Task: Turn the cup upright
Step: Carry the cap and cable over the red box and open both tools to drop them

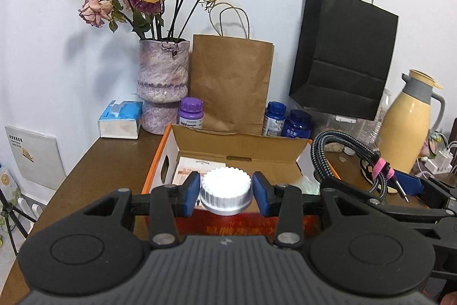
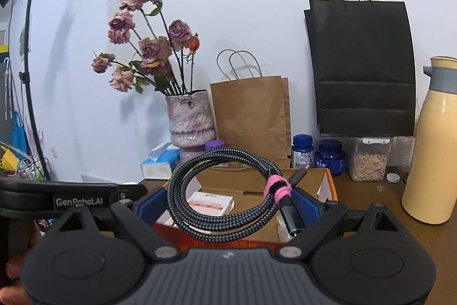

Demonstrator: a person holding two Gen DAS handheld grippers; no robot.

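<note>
From the left wrist, the left tongs [image 1: 225, 192] are clamped on a white ribbed cap [image 1: 226, 185] with a silver rim, held above the open cardboard box [image 1: 242, 150], which holds a printed packet. A loose grip could drop it into the box.

From the right wrist, the right tongs [image 2: 228, 206] stand wide around a coiled braided cable [image 2: 222, 190]; its springy loops could slip free. No cup shows in either view.

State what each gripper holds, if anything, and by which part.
The left gripper grips a white ribbed cap by its sides. The right gripper holds a coiled braided cable across the coil, jaws wide, one pad beside the pink tie.
</note>
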